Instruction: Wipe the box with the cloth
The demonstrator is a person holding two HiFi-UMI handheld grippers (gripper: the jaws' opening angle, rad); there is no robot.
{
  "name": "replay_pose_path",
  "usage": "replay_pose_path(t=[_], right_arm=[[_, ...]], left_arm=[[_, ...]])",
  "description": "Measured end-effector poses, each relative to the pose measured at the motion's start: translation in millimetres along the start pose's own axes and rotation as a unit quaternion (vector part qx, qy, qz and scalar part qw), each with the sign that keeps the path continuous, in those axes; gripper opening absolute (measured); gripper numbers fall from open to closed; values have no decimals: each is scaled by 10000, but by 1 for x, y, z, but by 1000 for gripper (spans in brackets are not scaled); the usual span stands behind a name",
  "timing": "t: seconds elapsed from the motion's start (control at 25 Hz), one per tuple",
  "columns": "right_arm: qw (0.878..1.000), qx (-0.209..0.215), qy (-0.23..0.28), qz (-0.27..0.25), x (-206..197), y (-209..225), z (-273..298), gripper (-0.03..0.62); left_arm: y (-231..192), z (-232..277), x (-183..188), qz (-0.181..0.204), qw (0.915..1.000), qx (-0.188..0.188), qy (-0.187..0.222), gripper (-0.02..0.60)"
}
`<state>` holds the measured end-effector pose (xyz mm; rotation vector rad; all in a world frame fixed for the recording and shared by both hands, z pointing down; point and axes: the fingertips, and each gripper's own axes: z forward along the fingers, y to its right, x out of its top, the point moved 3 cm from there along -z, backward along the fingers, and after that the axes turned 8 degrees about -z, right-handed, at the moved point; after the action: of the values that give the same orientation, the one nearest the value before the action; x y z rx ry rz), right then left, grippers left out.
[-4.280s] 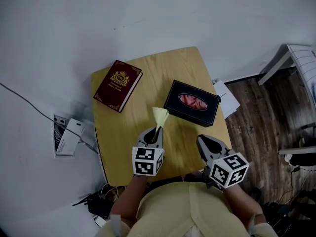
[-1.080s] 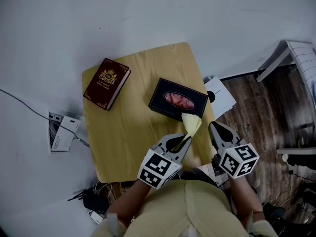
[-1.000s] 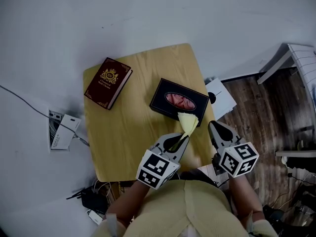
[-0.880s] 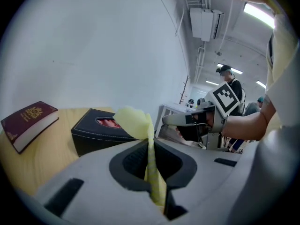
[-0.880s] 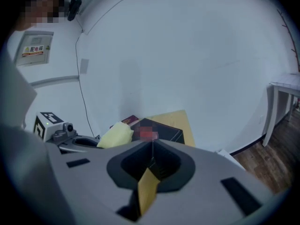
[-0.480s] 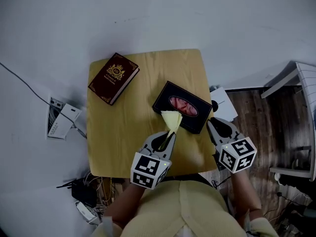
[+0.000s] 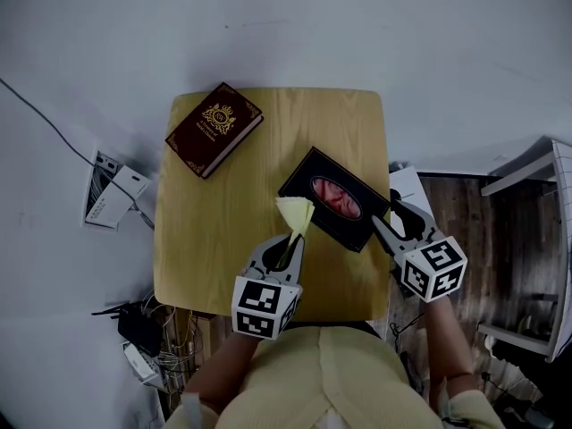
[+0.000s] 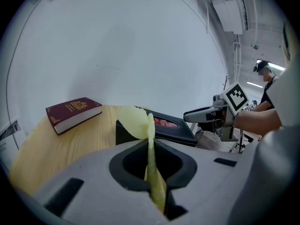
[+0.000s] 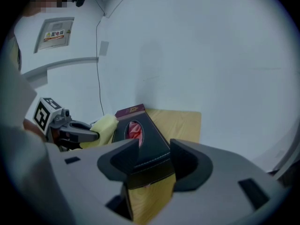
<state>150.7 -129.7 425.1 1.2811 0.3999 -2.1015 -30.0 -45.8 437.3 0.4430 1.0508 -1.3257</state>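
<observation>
While the wiping itself is not yet begun, the yellow cloth (image 7: 295,213) is seen in the head view held up by the left gripper (image 7: 290,239). Its free end is just beside the black box (image 7: 335,199), which lies askew on the table (image 7: 223,239). The right gripper (image 7: 388,220) is set at the box's right end, close to the table's right edge.

In the left gripper view, the jaws are seen pressed together on the cloth, with the box just beyond.

In the right gripper view, the jaws have just been opening and stand spread around the box's end, and no pad is seen pressing.

Steadying the box is judged the step in hand. Next, a firm hold is called for, and the cloth must be laid on the lid. Bare wood is left free on the box's left, and the book (image 7: 214,128) is well apart. A rightward push could send the box over the edge.
</observation>
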Motion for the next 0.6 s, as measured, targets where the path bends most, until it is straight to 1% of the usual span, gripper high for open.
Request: replay_pose_path(t=[0.12, 0.28, 0.44, 0.6], right_arm=[[9999, 101, -40, -12, -2, 4, 7, 213], [9998, 216, -1, 11, -1, 11, 11, 229], [9991, 411, -88, 34, -3, 12, 18, 235], [9983, 551, -160, 111, -7, 12, 21, 235]], left_arm=[[-3, 1, 0, -60, 9998, 181, 12, 29], [-4, 4, -1, -107, 9995, 300, -4, 29], [-2, 9, -3, -121, 9994, 315, -72, 29], [2, 18, -3, -86, 9996, 231, -149, 29]])
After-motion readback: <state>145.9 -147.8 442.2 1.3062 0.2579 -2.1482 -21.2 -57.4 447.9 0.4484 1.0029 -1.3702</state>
